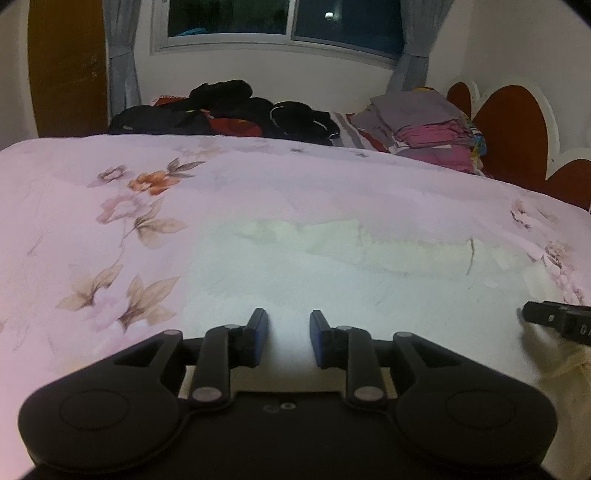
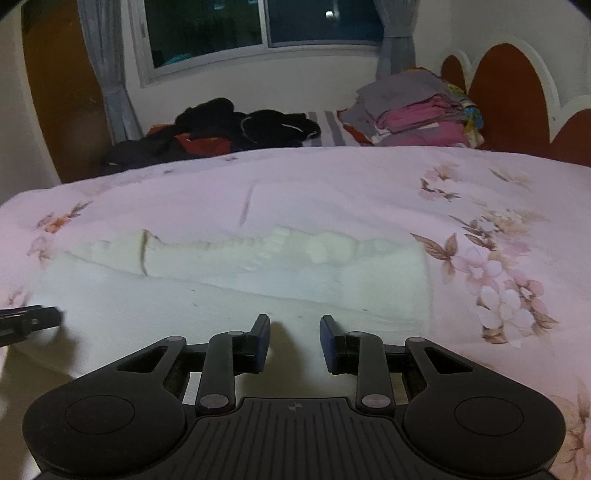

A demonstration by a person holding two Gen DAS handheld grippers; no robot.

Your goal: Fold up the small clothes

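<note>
A small white garment (image 1: 332, 266) lies spread flat on the pink floral bedspread (image 1: 92, 206), with a cream ruffled edge along its far side; it also shows in the right wrist view (image 2: 229, 291). My left gripper (image 1: 289, 334) is open and empty, low over the garment's near part. My right gripper (image 2: 294, 341) is open and empty, low over the garment's near edge. Each gripper's fingertip shows at the edge of the other view: the right one (image 1: 554, 321) and the left one (image 2: 29, 321).
A heap of dark clothes (image 1: 229, 110) lies at the far side of the bed. A stack of folded grey and pink clothes (image 1: 428, 125) sits far right by the red and white headboard (image 1: 517, 125). A window (image 1: 284, 22) with curtains is behind.
</note>
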